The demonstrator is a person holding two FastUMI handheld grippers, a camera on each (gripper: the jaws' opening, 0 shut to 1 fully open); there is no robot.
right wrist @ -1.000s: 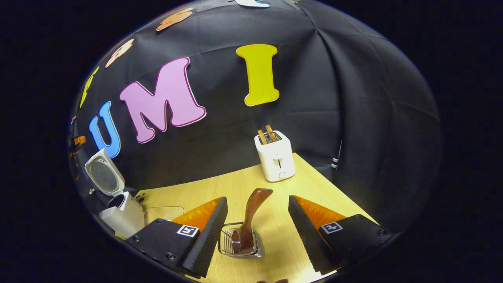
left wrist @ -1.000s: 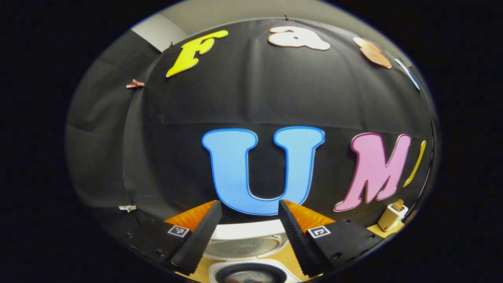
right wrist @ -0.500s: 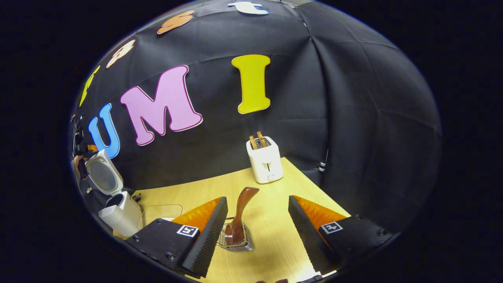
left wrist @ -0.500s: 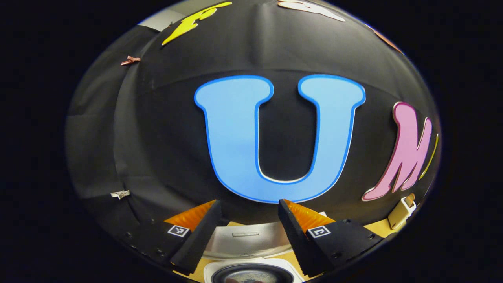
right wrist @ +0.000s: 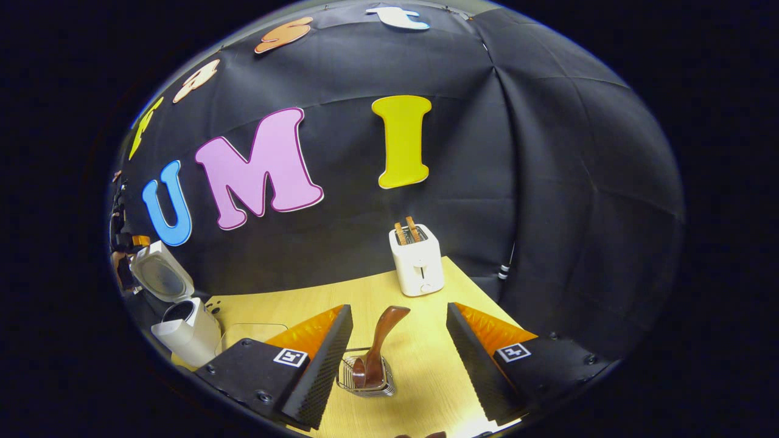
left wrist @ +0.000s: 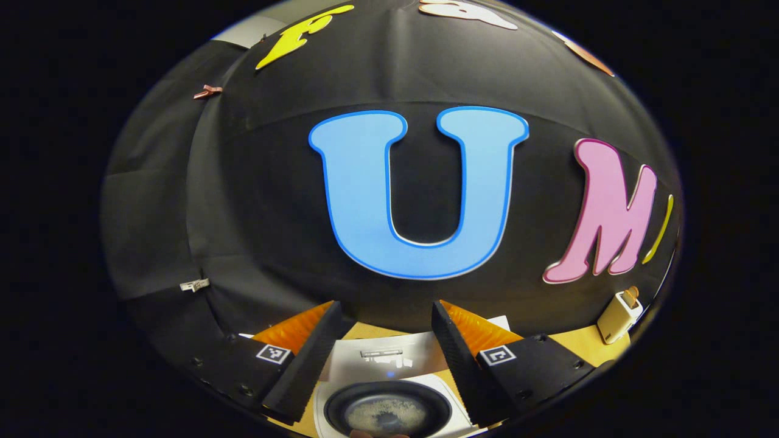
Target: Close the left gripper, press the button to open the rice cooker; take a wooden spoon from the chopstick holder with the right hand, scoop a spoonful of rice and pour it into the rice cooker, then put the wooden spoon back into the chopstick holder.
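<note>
R tongs (right wrist: 395, 365) apart, wooden spoon (right wrist: 378, 342) just ahead between them, bowl down in chopstick holder (right wrist: 364, 378) on counter (right wrist: 420, 389), handle leaning up and away to the right. R is nearer. L tongs (left wrist: 384, 359) apart over open rice cooker (left wrist: 389, 413), far left of spoon

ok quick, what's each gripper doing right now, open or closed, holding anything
Left gripper: open, holding nothing, above the open rice cooker.
Right gripper: open, holding nothing; the wooden spoon stands in the chopstick holder between its fingers, untouched.
</note>
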